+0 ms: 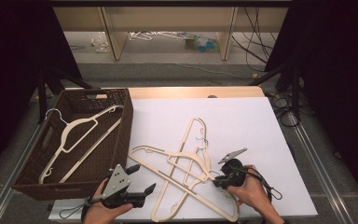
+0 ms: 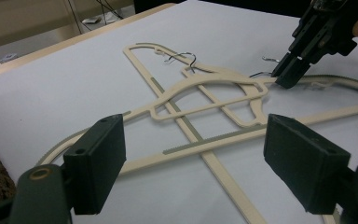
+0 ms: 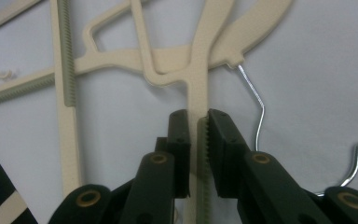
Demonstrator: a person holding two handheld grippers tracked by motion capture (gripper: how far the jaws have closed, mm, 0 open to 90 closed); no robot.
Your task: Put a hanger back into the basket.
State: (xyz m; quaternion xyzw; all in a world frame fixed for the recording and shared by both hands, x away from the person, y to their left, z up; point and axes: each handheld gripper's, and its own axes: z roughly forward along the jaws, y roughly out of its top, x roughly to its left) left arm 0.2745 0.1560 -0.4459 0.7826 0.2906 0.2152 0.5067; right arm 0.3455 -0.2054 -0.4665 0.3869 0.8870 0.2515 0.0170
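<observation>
Three cream plastic hangers [image 1: 186, 169] lie crossed over one another on the white table top [image 1: 242, 121]. My right gripper [image 1: 216, 182] is at their right side, shut on a ridged bar of one hanger [image 3: 200, 79]; the bar runs up between its jaws. That hanger's wire hook [image 3: 256, 102] curves just to the right. My left gripper [image 1: 143, 178] hovers at the pile's lower left, open, nothing between its fingers. In the left gripper view the wide-apart jaws frame the hangers [image 2: 205, 88], and the right gripper [image 2: 289, 74] is pinching beyond them.
A brown wicker basket [image 1: 126, 126] stands at the table's left with one more cream hanger [image 1: 81, 135] inside. Cables [image 1: 284, 112] hang off the table's right edge. Wooden furniture legs [image 1: 114, 37] and small clutter sit on the floor behind.
</observation>
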